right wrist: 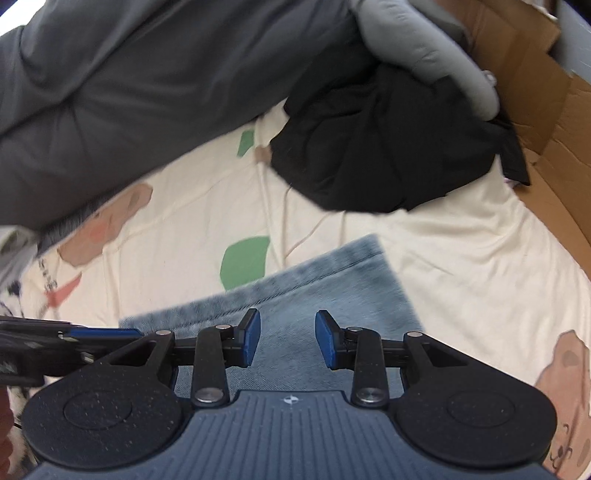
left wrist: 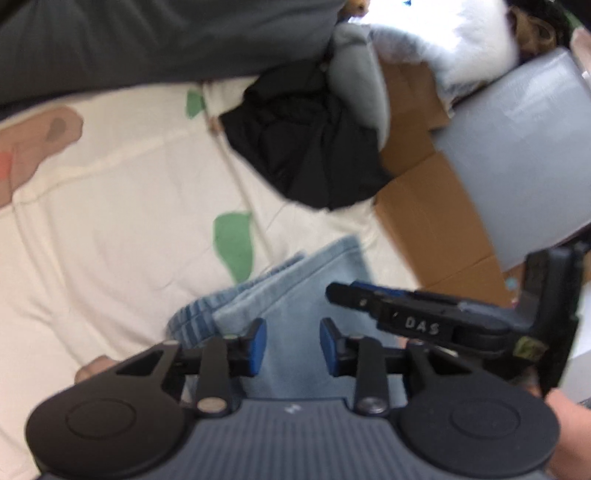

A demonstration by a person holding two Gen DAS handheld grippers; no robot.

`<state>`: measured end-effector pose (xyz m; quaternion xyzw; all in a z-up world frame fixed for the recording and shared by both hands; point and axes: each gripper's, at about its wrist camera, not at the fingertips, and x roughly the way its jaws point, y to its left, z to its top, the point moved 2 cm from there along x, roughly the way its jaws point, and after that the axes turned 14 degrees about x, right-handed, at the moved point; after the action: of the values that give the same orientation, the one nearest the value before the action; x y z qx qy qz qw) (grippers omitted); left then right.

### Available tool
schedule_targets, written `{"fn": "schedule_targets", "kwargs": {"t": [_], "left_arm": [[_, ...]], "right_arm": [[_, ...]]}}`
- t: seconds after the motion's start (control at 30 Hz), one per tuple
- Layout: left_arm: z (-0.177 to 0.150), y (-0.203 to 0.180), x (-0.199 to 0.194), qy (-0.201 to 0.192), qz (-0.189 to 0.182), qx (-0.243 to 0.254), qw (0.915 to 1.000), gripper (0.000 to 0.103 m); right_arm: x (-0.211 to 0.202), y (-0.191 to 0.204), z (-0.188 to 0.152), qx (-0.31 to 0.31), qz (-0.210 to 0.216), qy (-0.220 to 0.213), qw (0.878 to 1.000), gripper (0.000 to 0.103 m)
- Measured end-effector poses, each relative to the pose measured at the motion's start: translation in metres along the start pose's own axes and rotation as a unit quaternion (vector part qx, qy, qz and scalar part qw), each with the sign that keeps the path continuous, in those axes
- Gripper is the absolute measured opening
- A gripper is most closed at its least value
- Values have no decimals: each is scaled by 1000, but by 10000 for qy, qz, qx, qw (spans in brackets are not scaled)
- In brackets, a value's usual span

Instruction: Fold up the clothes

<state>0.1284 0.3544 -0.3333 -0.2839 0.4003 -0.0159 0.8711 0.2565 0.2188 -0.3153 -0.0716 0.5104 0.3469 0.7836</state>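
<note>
A folded light-blue garment [left wrist: 291, 295] lies on the cream patterned bedsheet [left wrist: 110, 206]; it also shows in the right wrist view [right wrist: 325, 288]. My left gripper [left wrist: 291, 345] is open just above it, nothing between its blue pads. My right gripper [right wrist: 287, 339] is open above the same garment. The right gripper also shows in the left wrist view [left wrist: 345, 293], low over the garment's right side. A black garment [left wrist: 306, 144] and a grey one [left wrist: 354, 74] spill from a cardboard box [left wrist: 436, 214].
A dark grey cloth [right wrist: 129, 92] covers the top left of both views. A grey bin-like object [left wrist: 524, 155] stands at the right by the box. White fabric [left wrist: 443, 33] lies at the top. The sheet has green and brown patches.
</note>
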Motion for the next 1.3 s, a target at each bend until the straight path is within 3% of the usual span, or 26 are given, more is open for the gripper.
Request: {"fn": "schedule_targets", "kwargs": {"t": [0.07, 0.1, 0.33, 0.53, 0.67, 0.77, 0.97, 1.13, 1.3], "left_arm": [[-5, 5, 7, 65, 155, 10, 9999, 4], [-7, 8, 9, 77, 244, 9, 9997, 2], [-10, 22, 24, 146, 313, 32, 9994, 3], [-6, 23, 36, 197, 429, 220, 9986, 3], [0, 14, 35, 316, 586, 486, 9966, 3], [5, 5, 21, 97, 645, 476, 9967, 3], [-1, -27, 22, 164, 651, 879, 9939, 6], [-14, -35, 31, 330, 492, 1112, 9920, 20], [-23, -23, 38, 413, 515, 1253, 9899, 3]], "right_arm": [[15, -3, 2, 207, -39, 209, 9996, 40], [20, -2, 2, 239, -50, 245, 9994, 40], [50, 10, 4, 324, -127, 296, 9990, 40], [58, 20, -6, 670, -439, -70, 9968, 42], [49, 17, -12, 719, -364, -169, 9966, 42], [21, 12, -22, 938, -69, -195, 9954, 42], [-3, -6, -64, 1049, -250, -408, 9933, 42], [-4, -14, -85, 1197, -303, -569, 9907, 42], [-4, -18, -93, 1239, -320, -595, 9900, 42]]}}
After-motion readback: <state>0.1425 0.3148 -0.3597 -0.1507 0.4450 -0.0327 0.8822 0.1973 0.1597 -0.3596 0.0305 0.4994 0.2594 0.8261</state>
